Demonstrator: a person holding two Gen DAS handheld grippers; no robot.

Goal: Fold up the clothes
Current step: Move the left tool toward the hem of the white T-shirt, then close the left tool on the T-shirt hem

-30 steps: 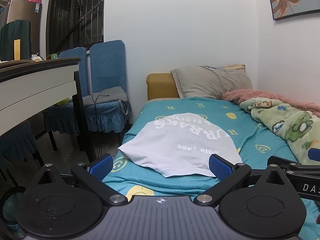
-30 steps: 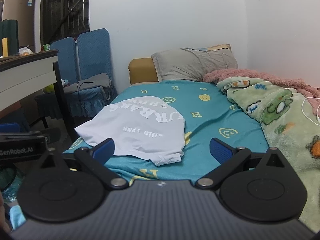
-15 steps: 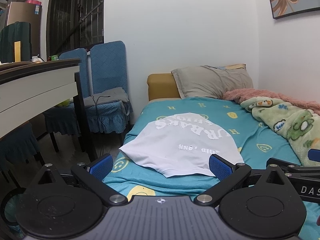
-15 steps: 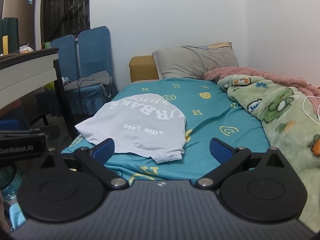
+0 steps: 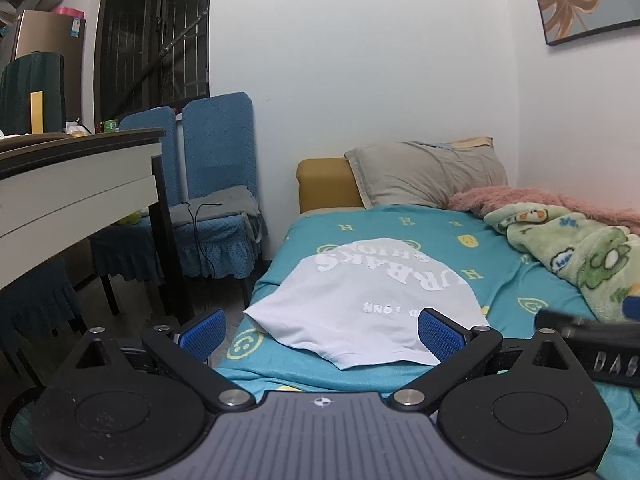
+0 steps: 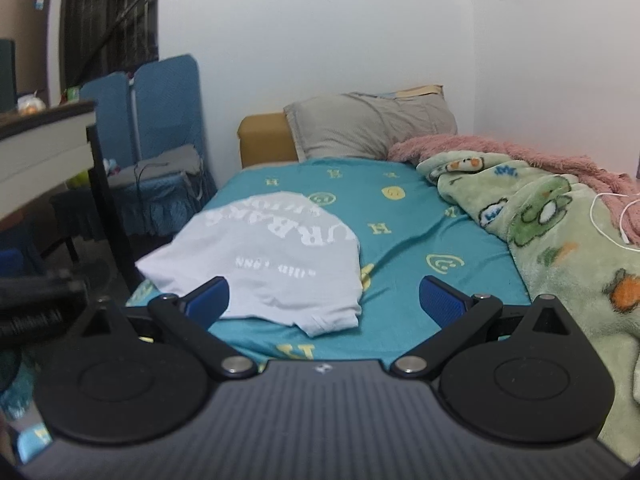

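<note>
A white T-shirt with white lettering lies partly folded on the teal bed sheet, near the bed's left and front edges. It also shows in the right wrist view. My left gripper is open and empty, held above the bed's front edge just short of the shirt's hem. My right gripper is open and empty, over the shirt's front right corner. The right gripper's body shows at the right edge of the left wrist view.
A green cartoon blanket and pink blanket are heaped along the bed's right side, with a white cable on them. A grey pillow lies at the head. A desk and blue chairs stand left.
Both grippers have moved forward toward the bed, the right one more so, and the shirt looks nearer. Both stay open. The shirt has not moved.
</note>
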